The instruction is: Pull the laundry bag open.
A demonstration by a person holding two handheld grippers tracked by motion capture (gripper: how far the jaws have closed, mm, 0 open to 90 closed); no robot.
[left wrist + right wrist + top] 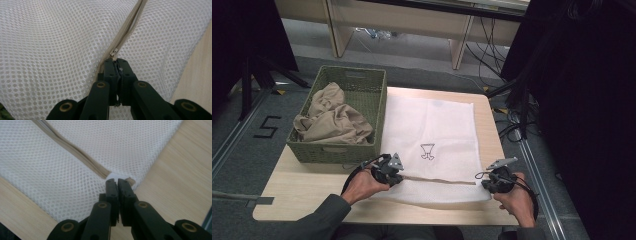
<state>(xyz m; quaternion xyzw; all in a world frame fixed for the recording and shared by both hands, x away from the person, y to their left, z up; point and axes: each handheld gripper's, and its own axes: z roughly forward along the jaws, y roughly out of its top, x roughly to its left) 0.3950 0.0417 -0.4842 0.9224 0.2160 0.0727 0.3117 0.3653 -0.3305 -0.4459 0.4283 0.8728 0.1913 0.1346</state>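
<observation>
A white mesh laundry bag (432, 130) lies flat on the wooden table, a beige zipper (439, 180) running across it near the front edge. My left gripper (398, 176) is at the zipper's left end, shut on the small metal zipper pull (113, 52), seen close up in the left gripper view. My right gripper (488, 183) is at the zipper's right end, shut on the bag's edge (120, 177) where the zipper tape (75, 151) stops. A hand holds each gripper.
A green woven basket (362, 82) holding crumpled beige cloth (332, 120) stands at the table's left rear, touching the bag's left side. Bare wood (297, 195) lies at the front left. Cables and desk legs sit on the floor beyond the table.
</observation>
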